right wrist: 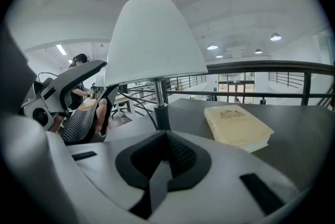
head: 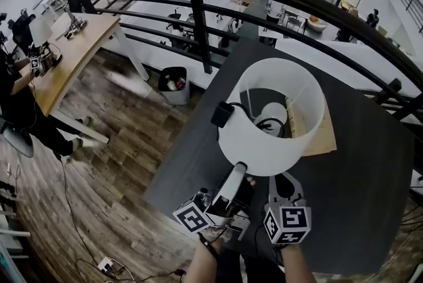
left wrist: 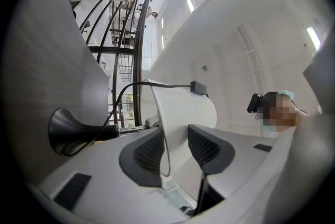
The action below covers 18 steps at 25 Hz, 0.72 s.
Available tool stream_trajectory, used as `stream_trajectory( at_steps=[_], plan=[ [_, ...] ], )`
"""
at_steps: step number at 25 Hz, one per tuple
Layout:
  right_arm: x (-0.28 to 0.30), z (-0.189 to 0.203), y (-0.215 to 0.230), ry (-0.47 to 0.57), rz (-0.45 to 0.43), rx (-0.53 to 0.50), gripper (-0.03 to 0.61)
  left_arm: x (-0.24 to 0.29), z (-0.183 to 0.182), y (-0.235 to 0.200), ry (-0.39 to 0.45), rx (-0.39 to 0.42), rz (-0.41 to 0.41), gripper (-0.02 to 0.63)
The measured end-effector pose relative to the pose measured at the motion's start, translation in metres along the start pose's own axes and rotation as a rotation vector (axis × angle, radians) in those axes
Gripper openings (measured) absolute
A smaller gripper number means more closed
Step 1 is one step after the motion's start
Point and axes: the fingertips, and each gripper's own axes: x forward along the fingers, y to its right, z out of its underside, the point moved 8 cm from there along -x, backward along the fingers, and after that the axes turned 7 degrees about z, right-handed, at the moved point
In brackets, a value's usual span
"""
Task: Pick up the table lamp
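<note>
The table lamp stands on a dark table [head: 357, 182], its white shade [head: 272, 118] open at the top. A black cord with an inline switch [head: 223, 114] hangs at the shade's left. My left gripper [head: 239, 169] reaches up to the shade's near lower rim. In the left gripper view the thin shade wall [left wrist: 183, 108] runs between the two pads [left wrist: 149, 152] with a gap on the right side, so that gripper [left wrist: 177, 149] is open around it. The black lamp base [left wrist: 68, 131] shows beyond. My right gripper [right wrist: 166, 157] is shut and empty, just short of the lamp stem [right wrist: 159, 102].
A cream book [right wrist: 238, 126] lies on the table right of the lamp, partly under the shade [head: 324, 133]. A black railing [head: 198, 10] runs behind the table. On the lower floor are a bin [head: 173, 84] and a wooden desk [head: 73, 57].
</note>
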Motion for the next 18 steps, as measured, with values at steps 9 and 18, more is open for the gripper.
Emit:
stream_trajectory(
  at_steps=[9,18],
  plan=[
    [0.008,-0.002,0.005,0.009,0.003,0.002,0.009,0.021,-0.002,0.001,0.008,-0.001,-0.031,0.161],
    [0.026,-0.005,0.015,0.038,-0.036,0.021,0.009,0.040,-0.010,-0.003,-0.011,-0.028,-0.066,0.141]
  ],
)
